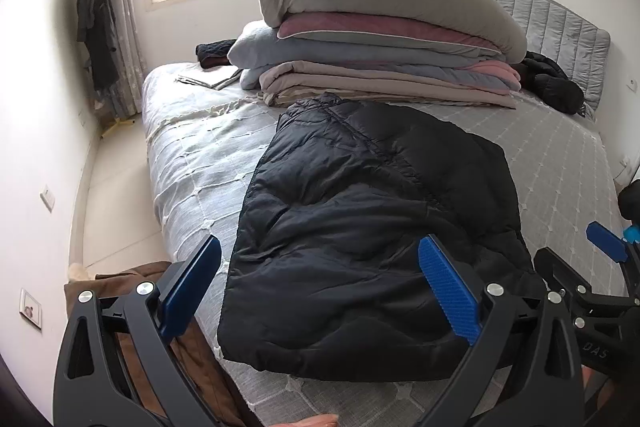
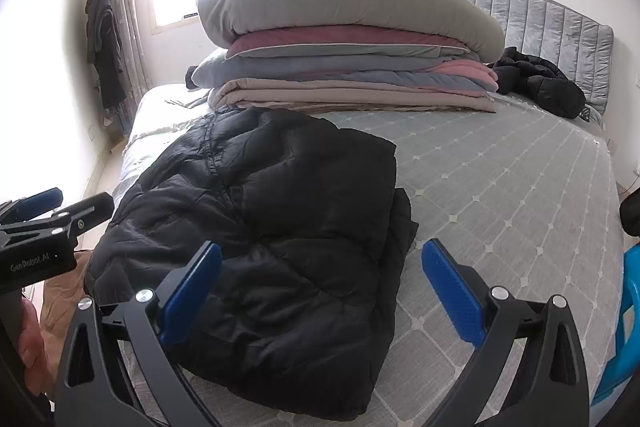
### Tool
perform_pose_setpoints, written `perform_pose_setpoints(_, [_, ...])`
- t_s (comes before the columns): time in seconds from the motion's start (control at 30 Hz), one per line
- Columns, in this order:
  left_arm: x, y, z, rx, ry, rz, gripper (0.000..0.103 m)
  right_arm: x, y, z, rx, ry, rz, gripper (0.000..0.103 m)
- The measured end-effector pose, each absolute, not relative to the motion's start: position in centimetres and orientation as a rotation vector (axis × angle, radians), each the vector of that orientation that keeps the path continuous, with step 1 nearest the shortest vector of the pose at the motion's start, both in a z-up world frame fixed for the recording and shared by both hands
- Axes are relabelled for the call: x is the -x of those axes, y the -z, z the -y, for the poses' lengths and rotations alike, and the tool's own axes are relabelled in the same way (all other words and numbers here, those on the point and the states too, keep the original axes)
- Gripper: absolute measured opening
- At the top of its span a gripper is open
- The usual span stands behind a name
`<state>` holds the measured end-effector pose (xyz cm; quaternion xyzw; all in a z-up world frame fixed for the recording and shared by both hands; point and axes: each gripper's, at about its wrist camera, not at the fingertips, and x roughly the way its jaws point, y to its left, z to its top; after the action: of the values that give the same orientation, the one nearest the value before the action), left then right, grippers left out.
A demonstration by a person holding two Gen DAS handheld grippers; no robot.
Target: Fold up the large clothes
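A black puffer jacket (image 1: pixel 360 227) lies folded lengthwise on the grey bed (image 1: pixel 192 155), its hem toward me. My left gripper (image 1: pixel 320 259) is open and empty, hovering over the jacket's near left part. In the right wrist view the same jacket (image 2: pixel 272 235) lies left of centre on the bed (image 2: pixel 500 195). My right gripper (image 2: pixel 320 263) is open and empty, above the jacket's near right edge. The left gripper's body shows at the left edge of the right wrist view (image 2: pixel 48 223). The right gripper's blue finger shows at the right edge of the left wrist view (image 1: pixel 604 241).
A tall stack of folded quilts and blankets (image 1: pixel 380 39) stands at the bed's far side. Another black jacket (image 1: pixel 556 83) lies crumpled by the padded headboard (image 1: pixel 560 23). Brown cloth (image 1: pixel 132 279) lies at the bed's near left. Dark clothes hang by the curtain (image 1: pixel 96 27). A blue chair (image 2: pixel 624 327) stands at the right.
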<state>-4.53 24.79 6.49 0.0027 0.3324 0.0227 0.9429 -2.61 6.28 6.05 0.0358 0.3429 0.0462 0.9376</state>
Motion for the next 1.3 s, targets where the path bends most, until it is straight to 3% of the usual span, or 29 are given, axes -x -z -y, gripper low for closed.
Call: perform_pose_setpoints(1.3, [4.51,-6.21,-24.52,-0.015,-0.04,-0.693,0.095,2.61,-5.92,-5.93,-0.08,-0.09,-0.724,0.097])
